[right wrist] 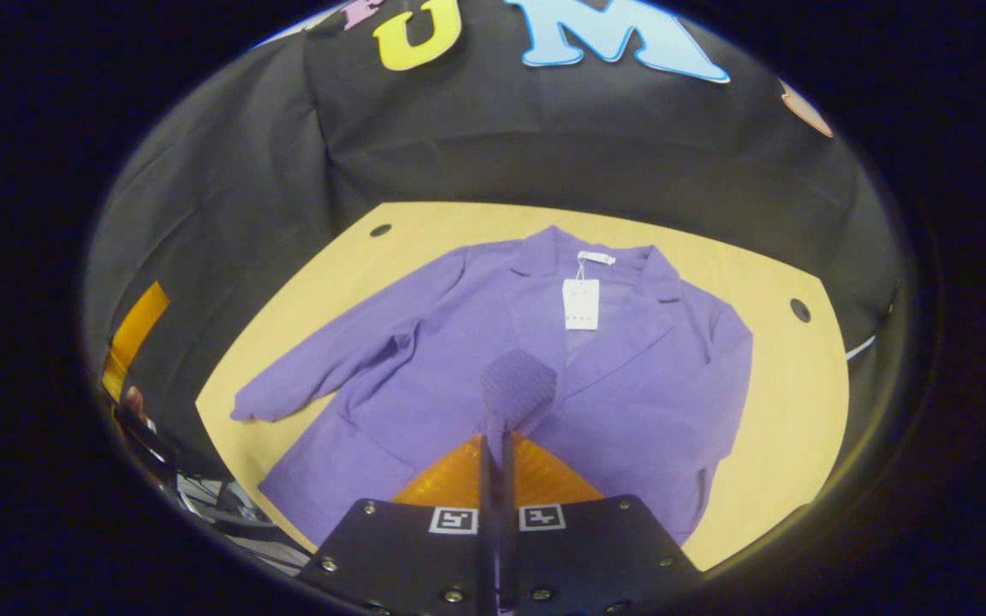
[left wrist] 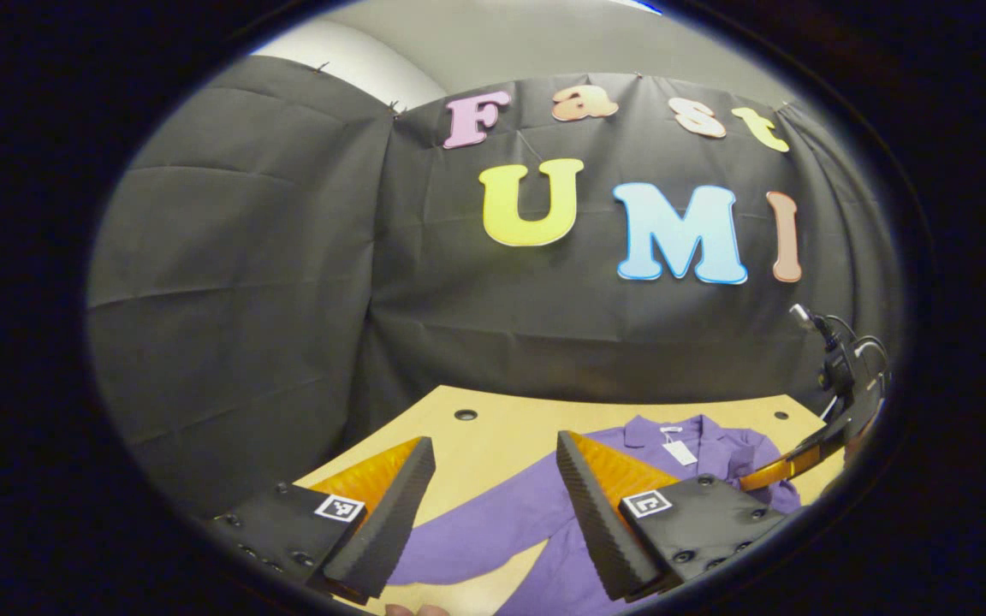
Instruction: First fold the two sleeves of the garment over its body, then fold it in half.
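My right gripper (right wrist: 500,432) has its fingers pressed together on a fold of purple cloth, the cuff (right wrist: 517,385) of one sleeve, held up at lower centre of the right gripper view. Beyond the cuff the garment (right wrist: 630,376), a purple jacket, lies spread front-up on the table (right wrist: 810,402), collar toward the booth wall at the top of the frame, with a white tag (right wrist: 581,304) hanging at the neck. At the right of that frame the sleeve seems already drawn in over the body; the other sleeve (right wrist: 347,351) reaches out flat to the left of the frame.

My left gripper (left wrist: 493,505) has its fingers spread wide and pinching nothing, raised above the near side of the table at the bottom of the left gripper view, with the jacket below and between them.

I judge I am in the first sleeve fold. Next I should lay this cuff down on the chest and release it, then bring the left gripper to the outstretched sleeve.
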{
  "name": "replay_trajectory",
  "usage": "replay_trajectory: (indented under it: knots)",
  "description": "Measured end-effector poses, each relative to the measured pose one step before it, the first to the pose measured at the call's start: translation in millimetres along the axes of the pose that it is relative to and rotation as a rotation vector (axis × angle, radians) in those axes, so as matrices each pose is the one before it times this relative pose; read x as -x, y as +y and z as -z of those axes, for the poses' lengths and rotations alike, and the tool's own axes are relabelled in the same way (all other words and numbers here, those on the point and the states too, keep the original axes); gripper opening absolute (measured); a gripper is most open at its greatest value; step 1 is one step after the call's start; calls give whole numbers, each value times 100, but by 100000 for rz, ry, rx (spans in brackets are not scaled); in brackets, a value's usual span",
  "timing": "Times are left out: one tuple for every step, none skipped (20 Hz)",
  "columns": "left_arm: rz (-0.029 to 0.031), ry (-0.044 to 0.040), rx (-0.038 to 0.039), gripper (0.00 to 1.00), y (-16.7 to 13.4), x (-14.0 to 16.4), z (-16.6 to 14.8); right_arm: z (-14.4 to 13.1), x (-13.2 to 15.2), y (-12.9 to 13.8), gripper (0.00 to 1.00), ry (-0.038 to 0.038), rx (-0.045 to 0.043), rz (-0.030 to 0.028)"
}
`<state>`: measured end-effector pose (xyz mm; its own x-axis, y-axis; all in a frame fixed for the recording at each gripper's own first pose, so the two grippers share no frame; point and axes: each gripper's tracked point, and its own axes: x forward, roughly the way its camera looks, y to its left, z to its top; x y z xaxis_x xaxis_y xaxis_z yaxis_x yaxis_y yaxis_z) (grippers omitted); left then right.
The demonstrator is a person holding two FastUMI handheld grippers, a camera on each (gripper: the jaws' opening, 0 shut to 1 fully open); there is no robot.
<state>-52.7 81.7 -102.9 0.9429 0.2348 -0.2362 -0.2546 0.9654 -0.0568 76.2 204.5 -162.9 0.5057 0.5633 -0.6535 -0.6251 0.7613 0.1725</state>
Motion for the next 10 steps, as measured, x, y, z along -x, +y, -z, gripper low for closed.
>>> replay_trajectory:
  knots:
    - [-601,774,-173,94,328,-82,360,413,-468,310,3,1408,925,-524]
    - [-678,988,173,94,312,-109,344,420,-541,348,3,940,955,-388]
    - [-534,955,295,94,225,63,287,221,-320,259,3,630,792,-187]
    - [-586,504,476,94,258,-11,199,345,-192,120,3,563,473,197]
    - [-599,199,347,94,255,-8,59,150,127,295,4,742,425,-750]
    - [-700,-5,178,94,92,-103,2,311,-556,285,5,541,366,-885]
    - [-436,42,71,94,131,47,56,74,249,-27,9,43,433,355]
    - [-105,93,26,94,-126,-24,31,-112,284,314,10,-614,503,-659]
    - [-222,79,2,94,-66,10,14,-297,270,169,15,-1303,155,132]
    - [-286,-140,65,94,-7,48,106,-231,279,-13,19,-1614,447,900]
